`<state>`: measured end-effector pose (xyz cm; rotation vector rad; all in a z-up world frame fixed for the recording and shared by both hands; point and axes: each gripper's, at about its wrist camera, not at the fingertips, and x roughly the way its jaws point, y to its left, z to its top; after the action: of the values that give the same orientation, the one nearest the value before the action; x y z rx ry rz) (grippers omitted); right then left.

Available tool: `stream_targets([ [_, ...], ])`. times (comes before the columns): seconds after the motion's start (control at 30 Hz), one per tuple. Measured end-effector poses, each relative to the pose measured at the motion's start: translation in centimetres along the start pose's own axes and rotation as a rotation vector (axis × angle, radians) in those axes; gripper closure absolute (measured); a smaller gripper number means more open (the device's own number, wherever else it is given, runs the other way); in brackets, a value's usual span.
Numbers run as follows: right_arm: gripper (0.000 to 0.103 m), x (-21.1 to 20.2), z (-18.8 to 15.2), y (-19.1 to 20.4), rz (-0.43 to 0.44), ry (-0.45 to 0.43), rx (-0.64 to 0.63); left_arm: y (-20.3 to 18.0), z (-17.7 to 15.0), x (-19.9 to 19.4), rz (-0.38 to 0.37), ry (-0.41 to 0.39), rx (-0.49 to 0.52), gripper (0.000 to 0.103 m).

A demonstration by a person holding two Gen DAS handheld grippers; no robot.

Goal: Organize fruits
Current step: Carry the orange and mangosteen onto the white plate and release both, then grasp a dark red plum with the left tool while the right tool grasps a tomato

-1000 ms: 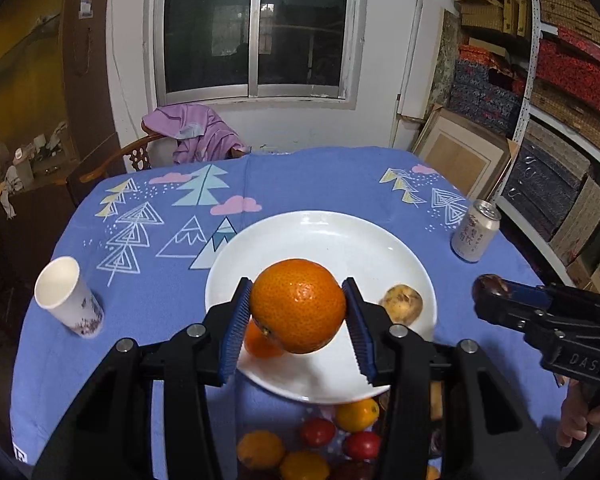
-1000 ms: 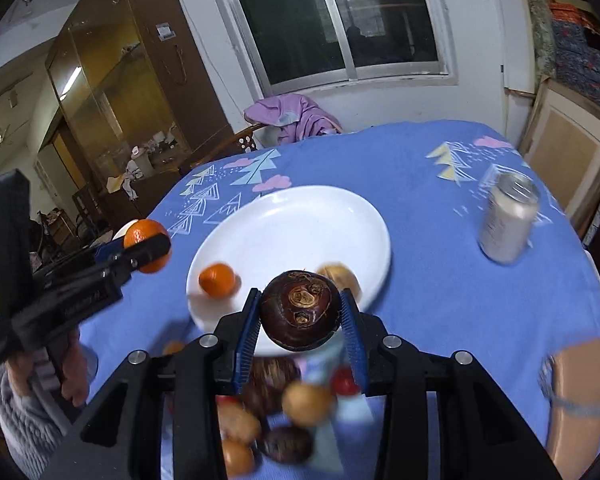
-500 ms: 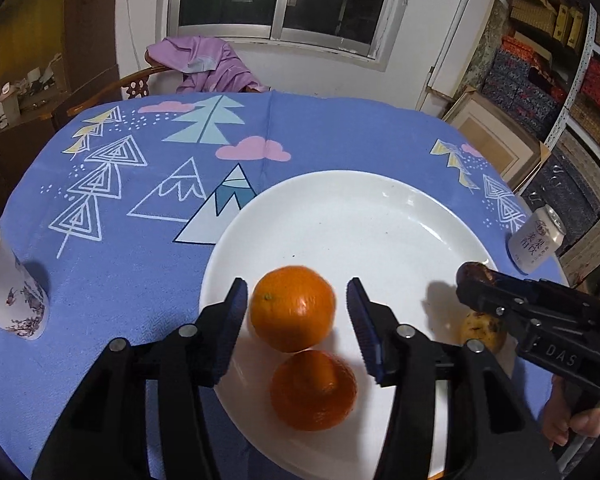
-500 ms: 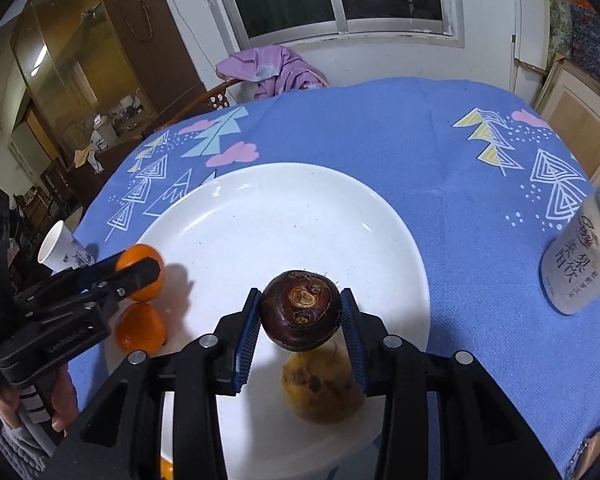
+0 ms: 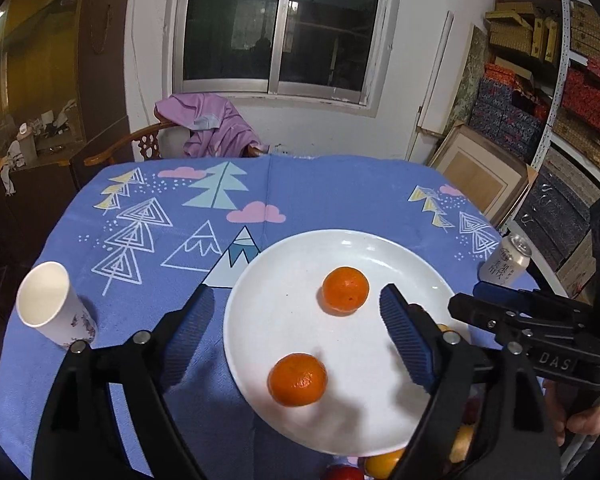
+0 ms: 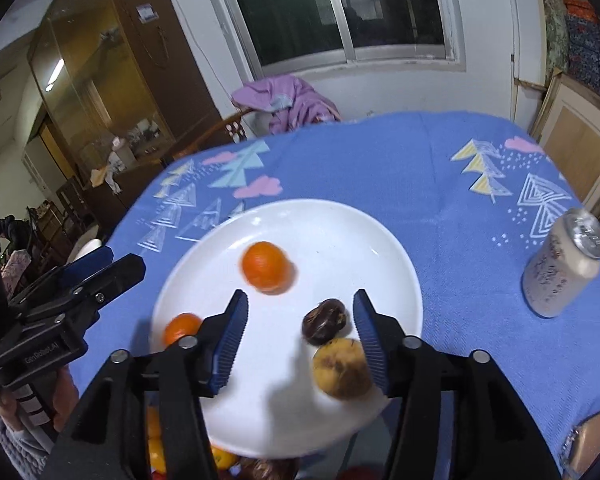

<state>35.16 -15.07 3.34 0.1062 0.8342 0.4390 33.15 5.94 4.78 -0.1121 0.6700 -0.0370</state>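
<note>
White plate [image 6: 396, 264] carries two oranges [image 6: 266, 267] at 10 o'clock, one dark fruit [image 6: 325, 326] and one yellow fruit [image 6: 342, 368]. My left claw [image 5: 296, 328] and right claw [image 6: 300, 332] have both released since half a second ago.

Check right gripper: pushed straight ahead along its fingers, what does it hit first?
Likely the dark brown fruit on the white plate; it lies just ahead between the open right gripper fingers. Depth is unclear, so it could pass above and reach the plate.

A home dining room: clothed table [image 5: 324, 196], wooden chair [image 5: 140, 146], glass cabinet [image 6: 100, 80].
</note>
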Motion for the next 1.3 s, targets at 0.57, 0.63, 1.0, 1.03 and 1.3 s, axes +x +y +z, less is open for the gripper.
stream_targets([
  [0.57, 0.031, -5.4, -11.2, -8.2, 0.041, 0.006, 0.293, 5.0, -14.9, -7.3, 0.119, 0.067, -0.061, 0.008],
  [0.63, 0.031, -5.5, -11.5, -8.6, 0.043, 0.006, 0.318, 4.8, -15.7, -7.6, 0.116, 0.073, -0.038, 0.008],
  [1.0, 0.022, -5.7, -11.7, -7.3, 0.051, 0.012, 0.281, 2.3, -17.6, -6.6, 0.157, 0.113, 0.096, 0.008],
  [1.03, 0.022, -5.6, -11.7, -7.2, 0.05, 0.014, 0.279, 2.3, -17.5, -6.4, 0.167, 0.112, 0.099, 0.008],
  [1.3, 0.022, -5.3, -11.6, -7.2, 0.048, 0.025, 0.284, 2.6, -17.4, -6.2, 0.178, 0.113, 0.096, 0.006],
])
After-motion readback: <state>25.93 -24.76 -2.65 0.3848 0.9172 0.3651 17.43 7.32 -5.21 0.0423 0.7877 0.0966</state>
